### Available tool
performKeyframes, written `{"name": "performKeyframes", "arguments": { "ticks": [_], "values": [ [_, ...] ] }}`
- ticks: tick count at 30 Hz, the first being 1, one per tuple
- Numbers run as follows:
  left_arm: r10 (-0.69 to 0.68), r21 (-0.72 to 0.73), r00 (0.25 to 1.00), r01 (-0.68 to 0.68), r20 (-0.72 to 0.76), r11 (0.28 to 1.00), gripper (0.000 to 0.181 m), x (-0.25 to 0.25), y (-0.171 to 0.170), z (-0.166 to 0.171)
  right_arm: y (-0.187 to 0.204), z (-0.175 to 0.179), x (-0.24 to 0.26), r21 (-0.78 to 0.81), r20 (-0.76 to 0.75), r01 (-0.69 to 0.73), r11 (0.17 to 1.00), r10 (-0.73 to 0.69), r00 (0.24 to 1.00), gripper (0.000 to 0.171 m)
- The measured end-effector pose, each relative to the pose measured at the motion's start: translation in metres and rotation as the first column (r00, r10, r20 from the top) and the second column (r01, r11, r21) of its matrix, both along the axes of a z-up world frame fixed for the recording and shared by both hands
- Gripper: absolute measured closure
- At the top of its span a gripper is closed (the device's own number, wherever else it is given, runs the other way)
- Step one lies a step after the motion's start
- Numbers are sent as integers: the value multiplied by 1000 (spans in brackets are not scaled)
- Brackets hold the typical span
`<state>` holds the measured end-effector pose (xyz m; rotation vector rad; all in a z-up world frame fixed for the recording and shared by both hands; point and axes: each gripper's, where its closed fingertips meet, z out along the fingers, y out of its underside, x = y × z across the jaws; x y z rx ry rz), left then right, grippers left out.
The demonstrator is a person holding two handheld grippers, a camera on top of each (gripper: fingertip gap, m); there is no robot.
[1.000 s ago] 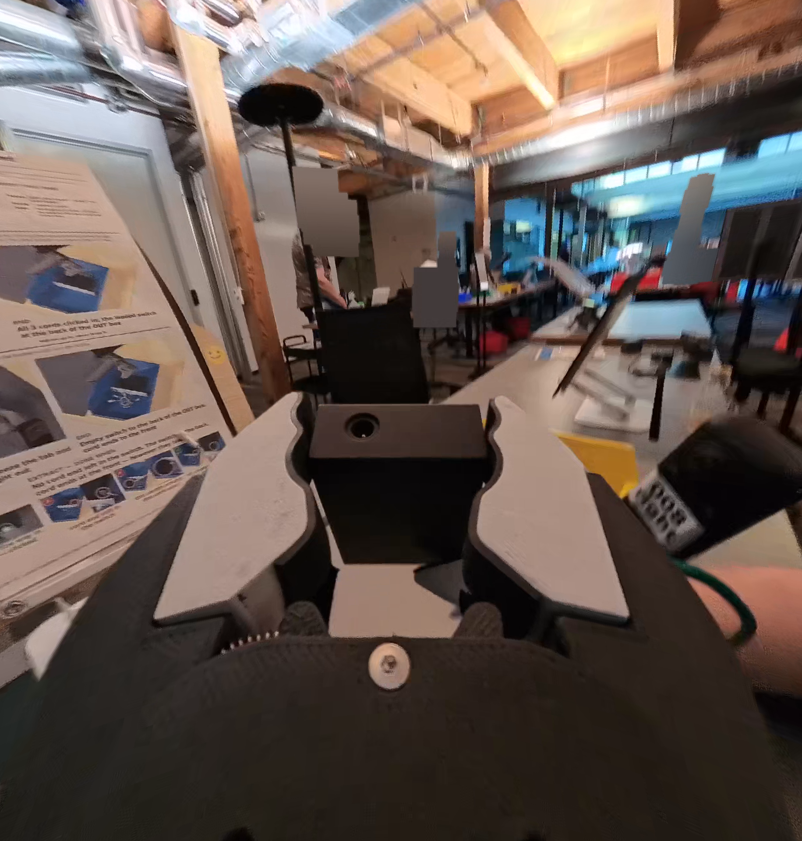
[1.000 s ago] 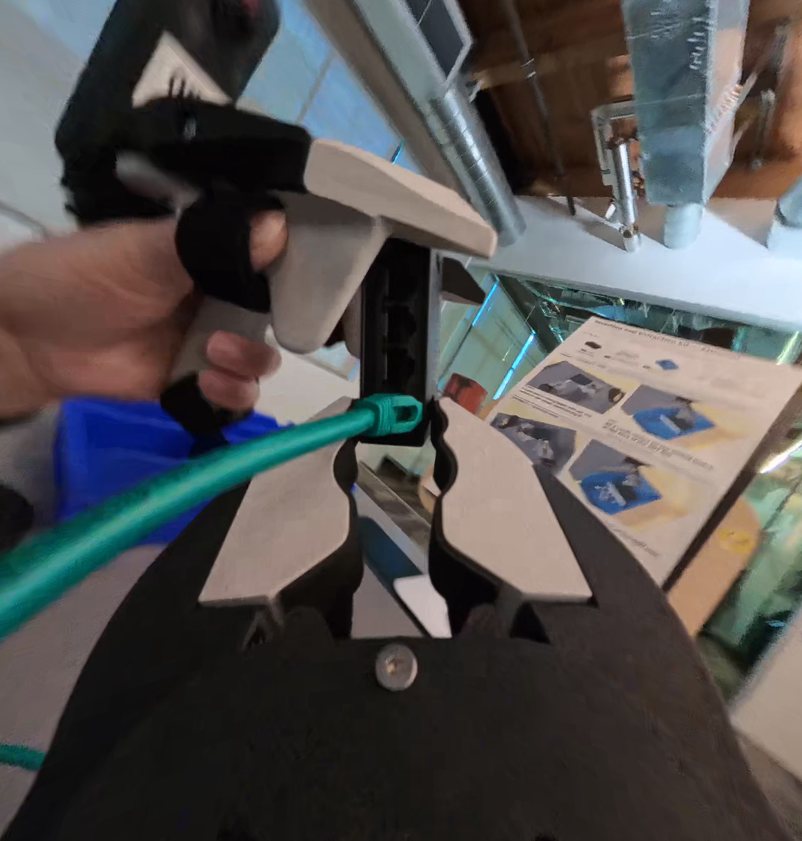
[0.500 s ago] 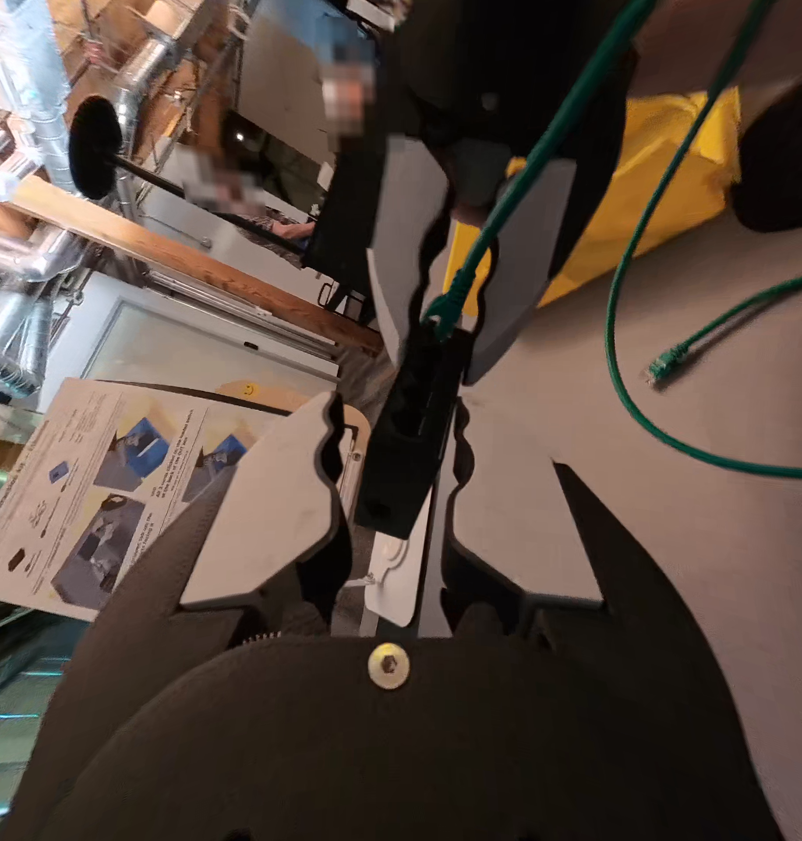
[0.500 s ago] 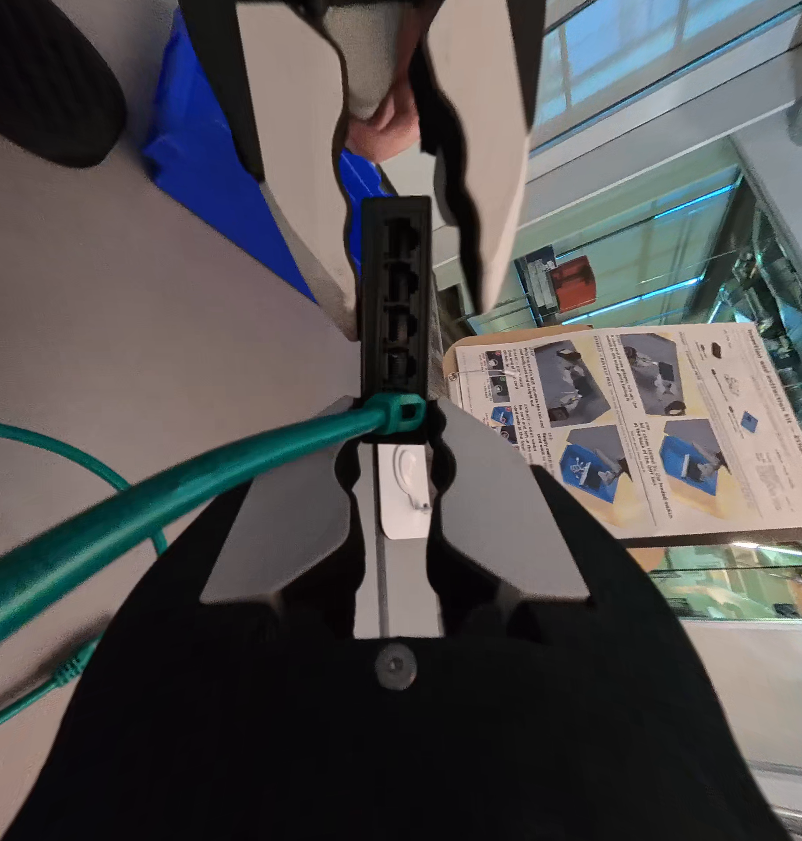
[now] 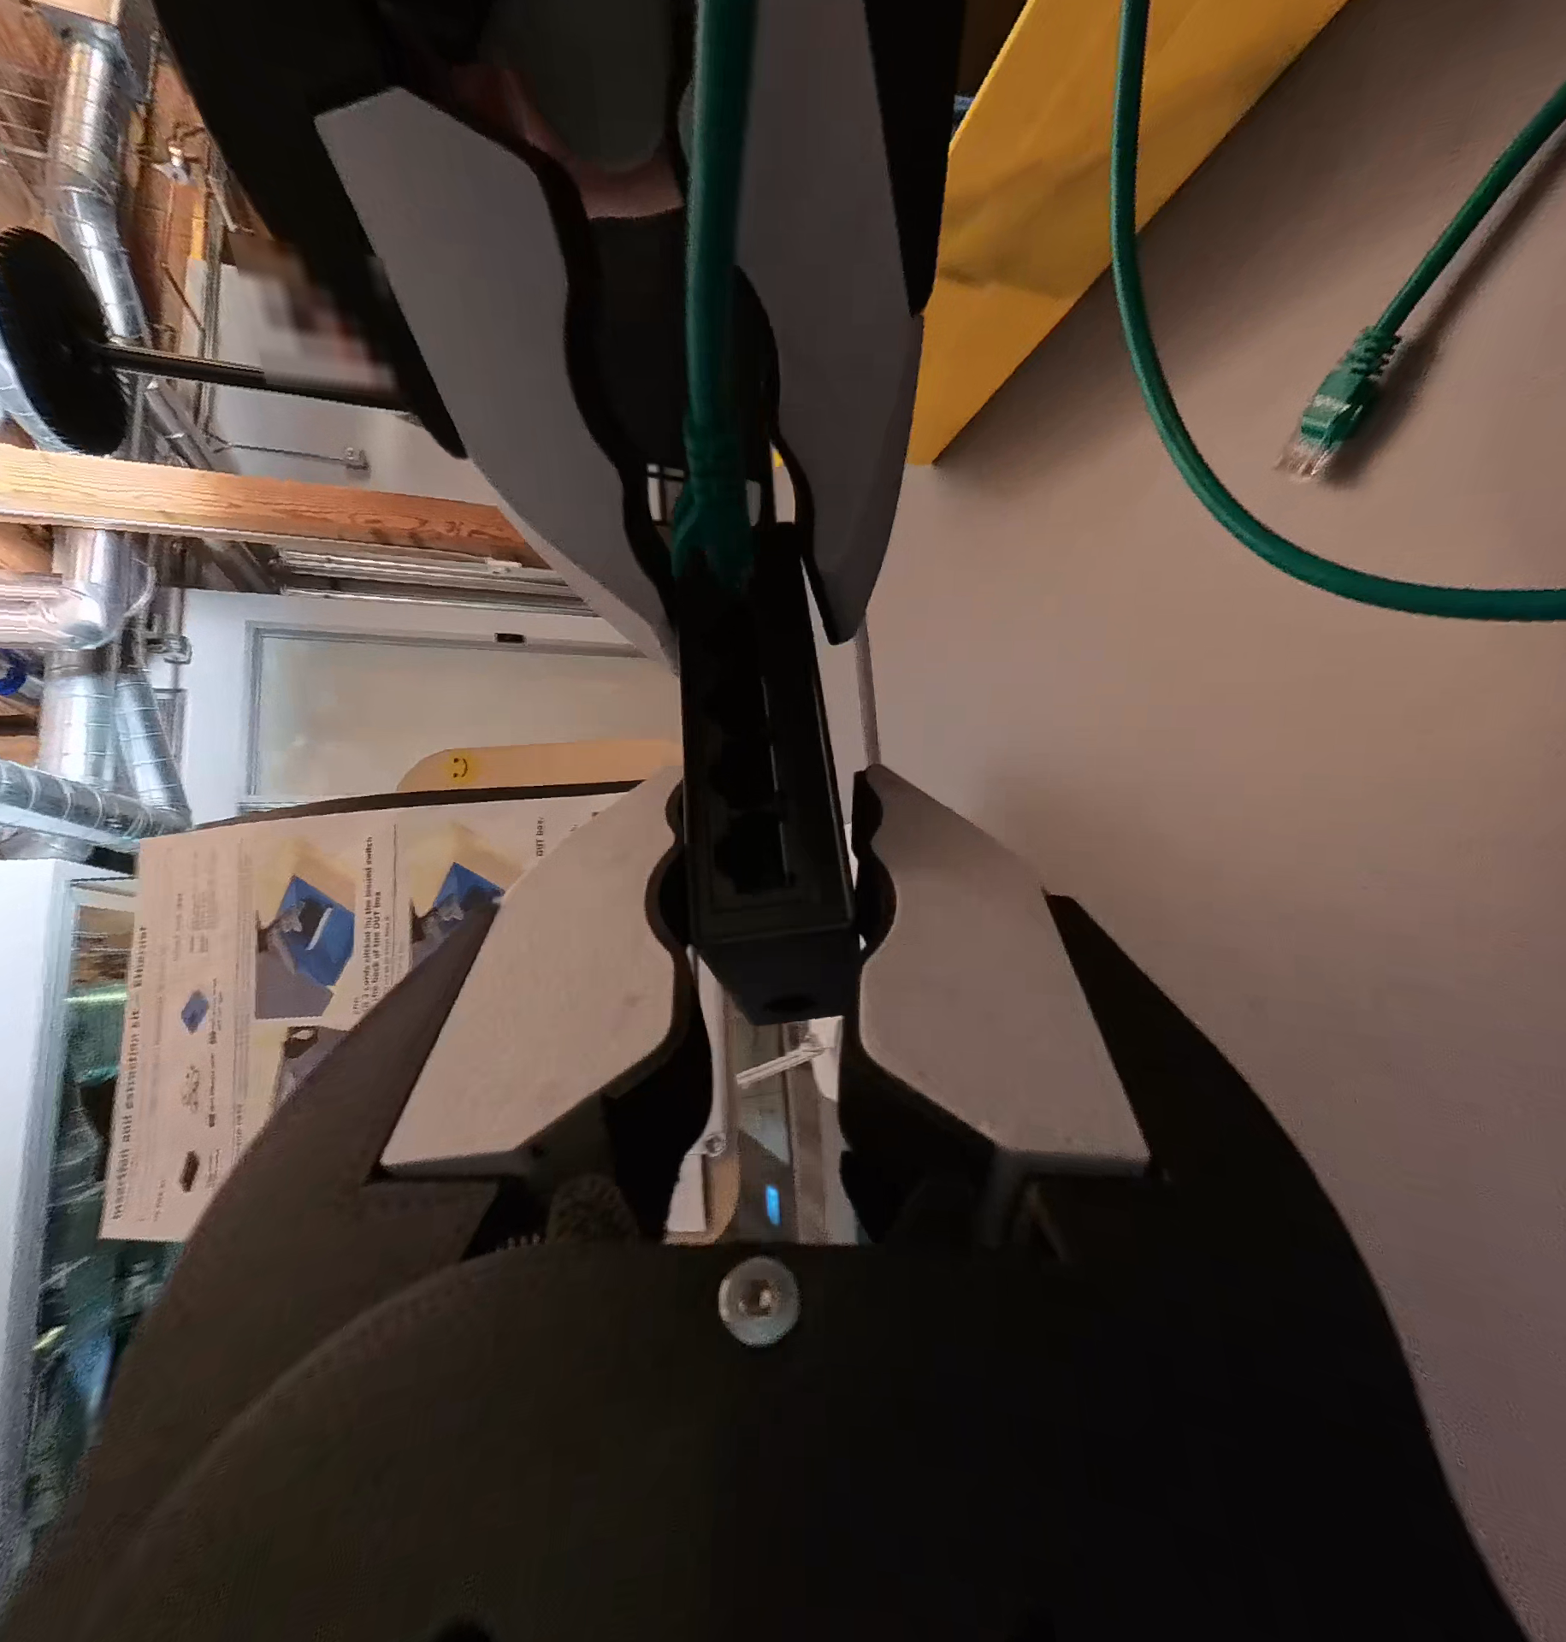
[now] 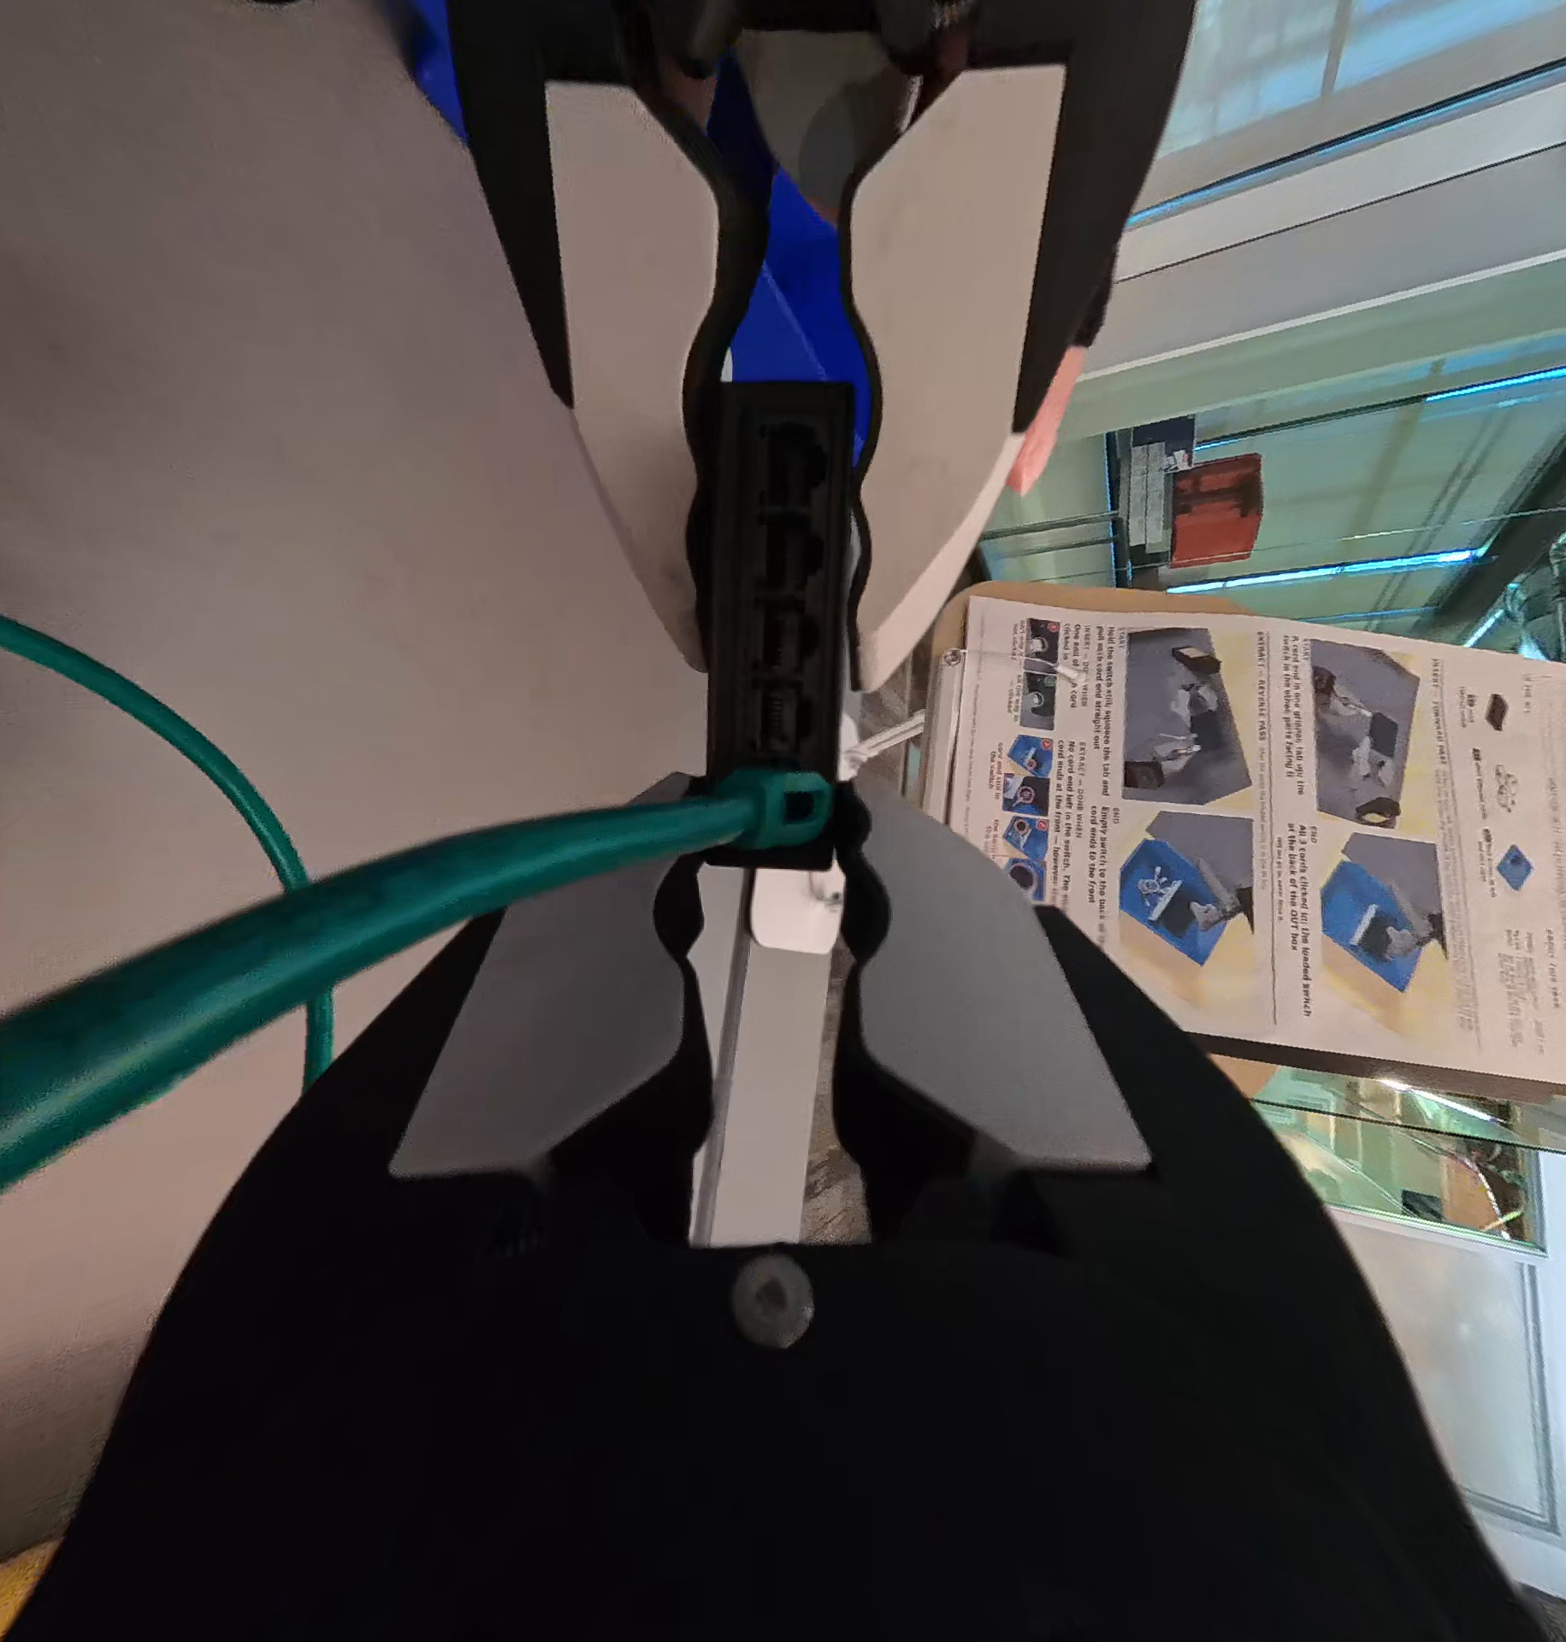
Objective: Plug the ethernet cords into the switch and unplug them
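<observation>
A black switch (image 5: 748, 711) is held in the air between both grippers. My left gripper (image 5: 766, 800) is shut on one end of it, with the row of ports showing in the right wrist view (image 6: 779, 551). My right gripper (image 6: 766, 800) is shut on the green plug (image 6: 783, 809) of an ethernet cord (image 6: 317, 933), which sits at the switch's end port nearest that gripper. I cannot tell how deep it is seated. In the left wrist view the right gripper (image 5: 752, 604) and plug (image 5: 712, 506) are at the switch's far end. The other ports look empty.
A second green cord with a loose plug (image 5: 1334, 409) lies on the grey table (image 5: 1205, 888). A yellow bin (image 5: 1028, 222) and a blue bin (image 6: 788, 293) stand at the table's edges. An instruction sheet (image 6: 1294, 844) stands beyond the table. The tips of both grippers are at nearly the same place.
Both grippers have rolled over together, so the table now fills one side of each view. Each keeps its hold, with the green plug still at the end port.
</observation>
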<state>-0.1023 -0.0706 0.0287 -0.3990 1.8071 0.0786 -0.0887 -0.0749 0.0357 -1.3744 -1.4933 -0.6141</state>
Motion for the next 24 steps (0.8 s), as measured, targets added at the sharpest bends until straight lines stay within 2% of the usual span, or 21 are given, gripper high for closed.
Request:
{"name": "performKeyframes", "arguments": {
  "ticks": [6, 10, 12, 16, 18, 20, 22, 23, 24],
  "values": [
    [34, 89, 996, -41, 81, 995, 152, 5, 4, 11, 0, 10, 4, 47, -48, -17, 999, 19, 999, 142],
    [171, 139, 971, -195, 164, 971, 153, 3, 25, 30, 10, 30, 12, 155, -147, 23, 988, 0, 989, 137],
    [223, 132, 957, -249, 183, 960, 153, -1, 37, 35, 11, 38, 24, 189, -147, 78, 979, -50, 988, 132],
    [283, 112, 938, -309, 202, 944, 153, -7, 51, 41, -1, 55, 53, 196, -115, 228, 954, -208, 971, 132],
    [318, 108, 924, -346, 211, 932, 153, -10, 58, 44, -12, 83, 66, 255, -209, 322, 912, -273, 939, 135],
    [334, 116, 918, -363, 214, 924, 153, -11, 60, 45, -30, 110, 49, 284, -337, 278, 917, -176, 925, 139],
    [359, 125, 906, -392, 223, 912, 153, -12, 63, 47, -50, 123, 4, 291, -427, 95, 952, 40, 903, 137],
    [370, 117, 901, -403, 227, 908, 153, -12, 64, 48, -54, 122, -15, 293, -423, 33, 956, 98, 901, 137],
    [375, 111, 898, -407, 230, 907, 153, -12, 64, 49, -51, 115, -25, 288, -382, 27, 957, 89, 920, 136]
  ]
}}
